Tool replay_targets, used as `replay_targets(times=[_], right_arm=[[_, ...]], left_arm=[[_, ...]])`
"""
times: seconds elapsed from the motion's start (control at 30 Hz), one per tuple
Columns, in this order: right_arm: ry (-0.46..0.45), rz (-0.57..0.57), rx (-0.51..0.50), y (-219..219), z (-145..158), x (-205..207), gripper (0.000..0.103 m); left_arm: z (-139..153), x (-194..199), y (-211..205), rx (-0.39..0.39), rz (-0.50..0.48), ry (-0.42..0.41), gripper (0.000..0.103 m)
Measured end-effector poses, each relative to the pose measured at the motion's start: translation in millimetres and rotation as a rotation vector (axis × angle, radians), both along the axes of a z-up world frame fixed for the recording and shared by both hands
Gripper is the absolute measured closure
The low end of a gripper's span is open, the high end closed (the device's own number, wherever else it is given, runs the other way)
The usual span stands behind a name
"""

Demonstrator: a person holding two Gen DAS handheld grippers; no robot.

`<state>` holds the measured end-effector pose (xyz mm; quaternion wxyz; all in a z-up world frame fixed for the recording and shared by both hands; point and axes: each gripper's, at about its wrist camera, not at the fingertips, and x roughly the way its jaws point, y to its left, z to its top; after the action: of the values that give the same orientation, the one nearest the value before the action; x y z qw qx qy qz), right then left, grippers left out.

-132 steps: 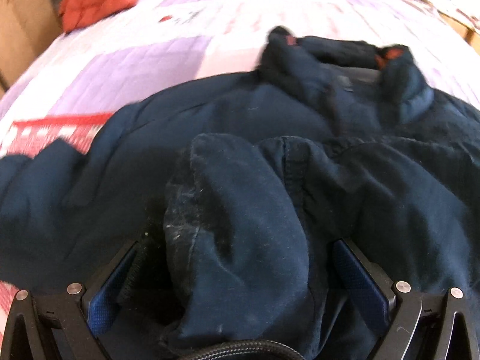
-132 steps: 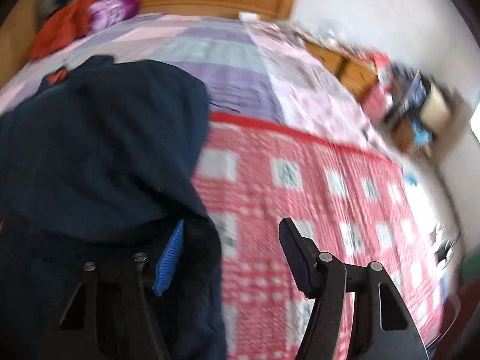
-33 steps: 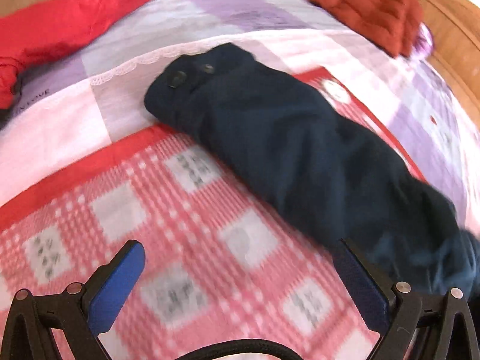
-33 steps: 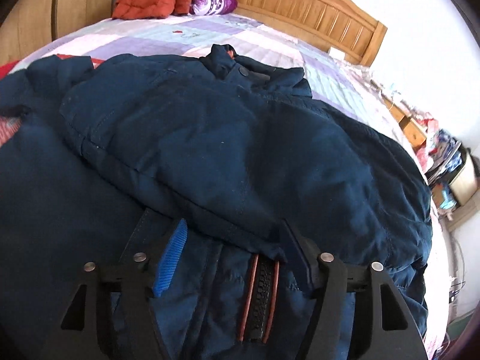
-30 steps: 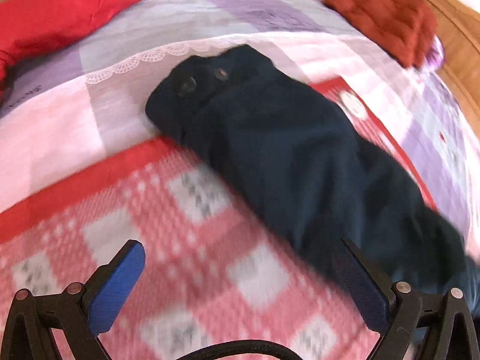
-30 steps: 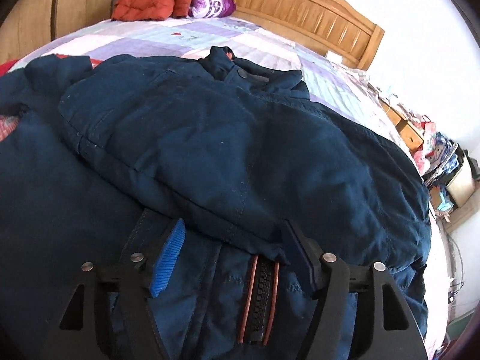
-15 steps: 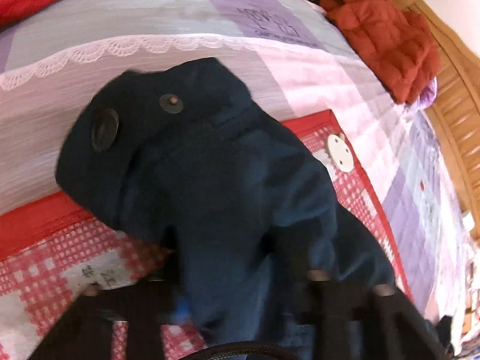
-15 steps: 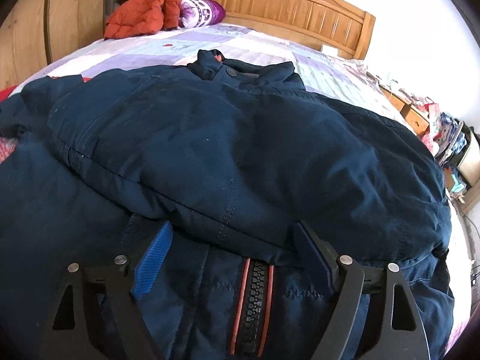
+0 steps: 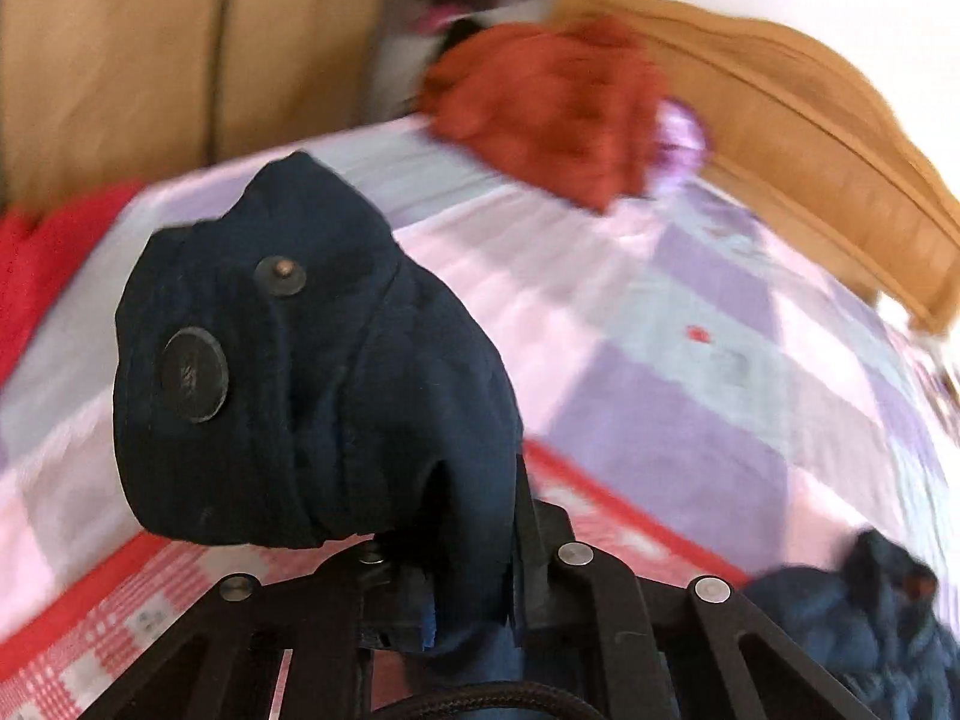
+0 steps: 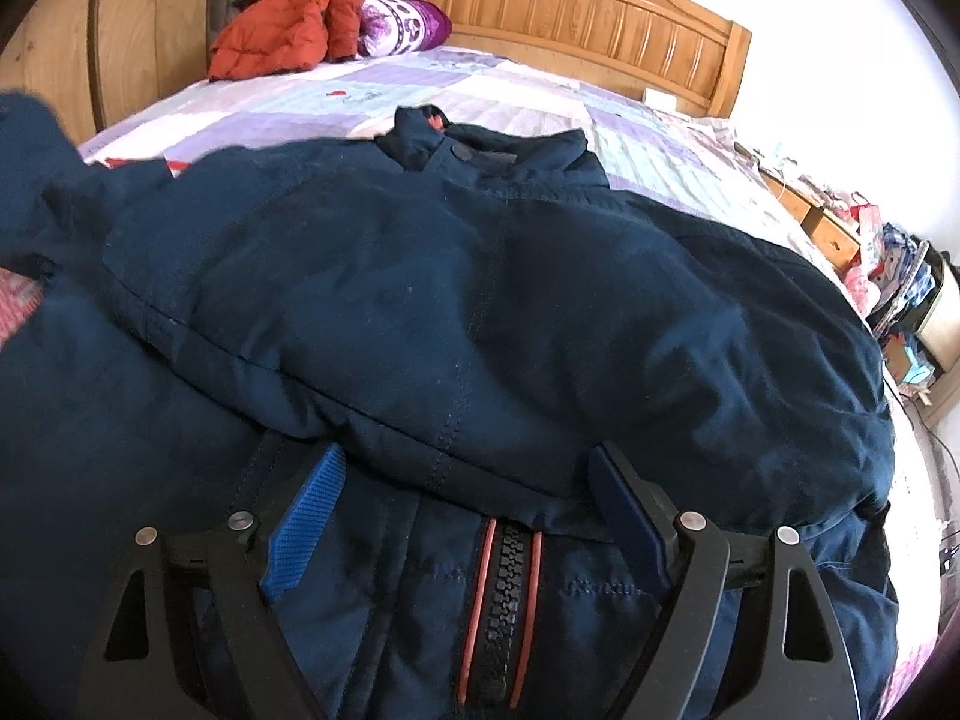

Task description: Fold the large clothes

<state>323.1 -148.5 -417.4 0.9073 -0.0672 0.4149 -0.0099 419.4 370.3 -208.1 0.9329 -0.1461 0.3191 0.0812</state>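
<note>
Since a second ago my left gripper [image 9: 468, 606] has gone from spread wide over the quilt to pinched tight on the cuff end of the navy padded jacket's sleeve [image 9: 300, 372], and it has lifted that sleeve clear of the bed. I read the grip as set just behind the two dark snap buttons [image 9: 193, 374] so the cuff hangs free ahead of the fingers and can be carried across onto the jacket body.

My right gripper [image 10: 468, 510] has barely shifted. Its jaws stand spread, with nothing pinched, hovering over the black zipper with orange piping [image 10: 498, 606] near the foot edge of the bed, likely waiting to steady the front.

Beyond it the navy jacket's body [image 10: 480, 312] lies flat across the middle of the pink-and-purple patchwork quilt [image 10: 312, 102], collar toward the wooden headboard [image 10: 570, 18]. An orange-red puffy garment [image 10: 282, 36] sits at the head corner.
</note>
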Motion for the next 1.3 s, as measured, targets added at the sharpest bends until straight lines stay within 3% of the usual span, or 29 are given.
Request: replay_targets(times=[0.23,0.4,0.53,0.67,0.83,0.93,1.1,1.2,1.3], right_arm=[[-0.07,0.03,0.013,-25.0,43.9,-48.8,0.017],[-0.093,0.04,-0.017,-61.5,61.2,-93.0,0.017],[-0.098,0.02,-0.028,-97.9,70.5,-125.5,0.017],[-0.101,-0.011,-0.027,-133.8,76.6,-148.2,0.017],[-0.103,-0.063,-0.018,-175.9,78.1,-168.9,0.017],[-0.104,-0.082,-0.017,-193.1,75.8,-179.8,0.017],[-0.086,-0.108,-0.005,-203.9,70.7,-185.4,0.017],[-0.08,-0.112,0.008,-201.1,69.7,-184.6,0.017],[-0.085,-0.114,0.006,-196.1,72.9,-179.7,0.017]], left_arm=[[65.0,8.9,-166.9,0.09,-0.279,-0.077,0.094],[82.8,0.2,-288.4,0.103,-0.471,-0.117,0.094],[52.2,-8.1,-390.7,0.124,-0.603,-0.065,0.094],[-13.3,-18.6,-477.2,0.194,-0.684,0.051,0.094],[-89.8,-43.1,-541.3,0.351,-0.709,0.15,0.095],[-112.1,-54.9,-558.2,0.45,-0.714,0.139,0.094],[-124.0,-65.8,-571.9,0.569,-0.72,0.135,0.088],[-119.1,-76.1,-574.2,0.55,-0.744,0.129,0.066],[-98.7,-87.8,-576.7,0.412,-0.803,0.086,0.051]])
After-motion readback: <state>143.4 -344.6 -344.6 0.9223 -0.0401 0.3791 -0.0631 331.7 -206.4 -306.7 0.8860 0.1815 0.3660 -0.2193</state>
